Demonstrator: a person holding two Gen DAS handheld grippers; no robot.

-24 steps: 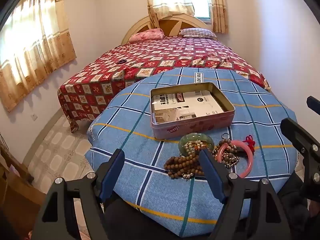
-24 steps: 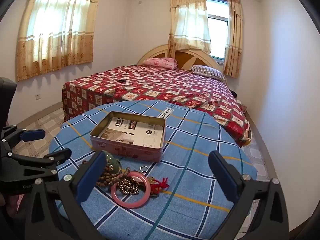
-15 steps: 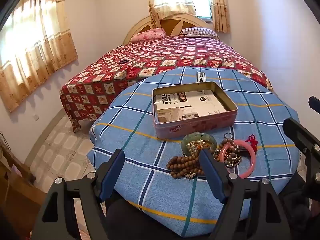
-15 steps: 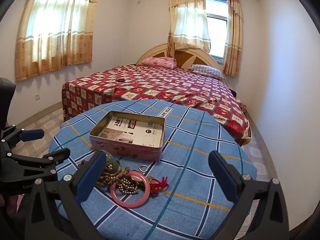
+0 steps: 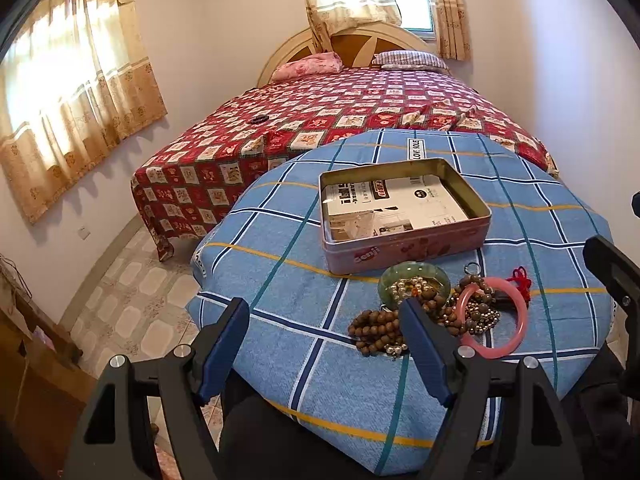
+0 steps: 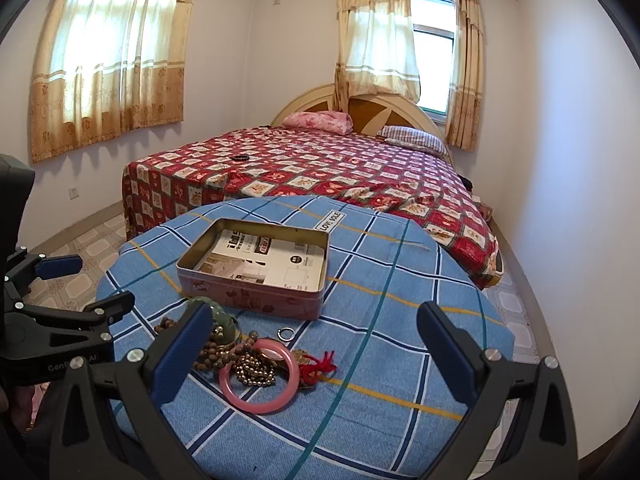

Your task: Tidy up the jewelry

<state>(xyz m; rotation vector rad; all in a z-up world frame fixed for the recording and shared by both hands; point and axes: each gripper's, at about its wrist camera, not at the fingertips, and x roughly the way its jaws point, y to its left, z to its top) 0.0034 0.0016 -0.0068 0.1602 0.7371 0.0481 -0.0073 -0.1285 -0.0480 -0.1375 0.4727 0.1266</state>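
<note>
A pile of jewelry lies on the blue checked tablecloth (image 5: 280, 288) in front of an open pink tin (image 5: 404, 248): a pink bangle (image 5: 516, 340), a green bangle (image 5: 416, 272), brown bead strings (image 5: 372, 328), a red knot charm (image 5: 520, 276) and a small metal ring (image 6: 285, 333). The tin (image 6: 256, 292) holds only printed paper. My left gripper (image 5: 324, 344) is open and empty, near the table's front edge left of the pile. My right gripper (image 6: 312, 344) is open and empty, hovering above the pink bangle (image 6: 260, 400).
The round table stands at the foot of a bed with a red patterned cover (image 6: 320, 168). Tiled floor (image 5: 132, 304) lies to the left. White walls close in on the right. The left gripper also shows at the left of the right wrist view (image 6: 64, 312).
Both views have shifted slightly; the table and jewelry sit a little further right and lower in the left view. Nothing was taken hold of and both grippers stay open.
</note>
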